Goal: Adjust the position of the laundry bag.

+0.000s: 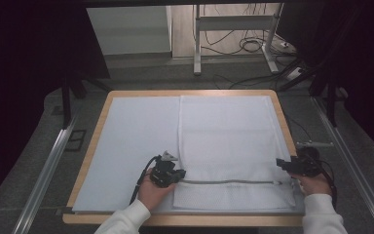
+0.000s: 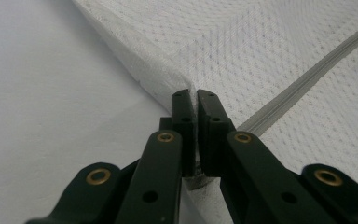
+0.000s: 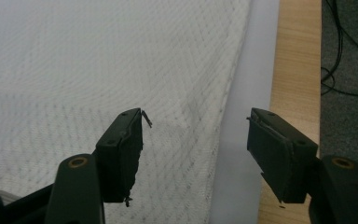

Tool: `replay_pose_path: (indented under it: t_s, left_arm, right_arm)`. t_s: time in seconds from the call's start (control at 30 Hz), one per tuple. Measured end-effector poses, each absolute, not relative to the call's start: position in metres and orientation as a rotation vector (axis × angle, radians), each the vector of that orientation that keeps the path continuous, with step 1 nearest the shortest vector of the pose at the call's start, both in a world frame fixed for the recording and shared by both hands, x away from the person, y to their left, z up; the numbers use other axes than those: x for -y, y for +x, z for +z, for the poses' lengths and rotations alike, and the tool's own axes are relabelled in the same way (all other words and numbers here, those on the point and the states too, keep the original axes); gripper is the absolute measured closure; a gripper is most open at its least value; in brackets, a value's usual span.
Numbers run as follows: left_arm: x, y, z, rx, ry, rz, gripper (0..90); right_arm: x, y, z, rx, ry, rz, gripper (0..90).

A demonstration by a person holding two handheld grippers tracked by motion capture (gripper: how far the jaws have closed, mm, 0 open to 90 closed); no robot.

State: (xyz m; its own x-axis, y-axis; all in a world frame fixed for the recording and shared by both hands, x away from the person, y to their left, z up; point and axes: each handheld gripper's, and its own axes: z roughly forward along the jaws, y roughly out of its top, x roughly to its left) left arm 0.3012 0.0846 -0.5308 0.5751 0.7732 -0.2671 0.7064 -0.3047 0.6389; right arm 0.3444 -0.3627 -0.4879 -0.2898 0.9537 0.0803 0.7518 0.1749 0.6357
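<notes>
One corner of the mesh bag is pinched by the left tongs; right tongs, agape beside its zipper's far end, grip nothing yet.

A wooden table fills the middle of the frame, its top covered by a white sheet that leaves the wood bare along the edges. Beyond it, at the upper centre, a metal frame stand rests on the grey floor among loose black cables (several coiled). Aluminium rails run along both sides.
</notes>
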Motion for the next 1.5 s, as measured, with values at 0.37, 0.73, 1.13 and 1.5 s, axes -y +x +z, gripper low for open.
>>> replay_pose_path:
  t_s: [0.37,0.73,1.13,1.5]
  left_arm:
    - [-0.085,0.301,-0.531,-1.180,2.064,0.113,86.9]
    - [-0.085,0.301,-0.531,-1.182,2.064,0.110,86.9]
    - [-0.085,0.301,-0.531,-1.180,2.062,0.109,86.9]
    - [-0.086,0.301,-0.530,-1.179,2.054,0.107,87.0]
  right_arm:
    - [0.365,0.347,-0.496,-2.139,1.648,0.792,40.2]
    - [0.363,0.349,-0.501,-2.153,1.658,0.774,43.0]
    - [0.358,0.349,-0.502,-2.172,1.633,0.751,58.9]
    - [0.360,0.349,-0.501,-2.194,1.620,0.744,83.2]
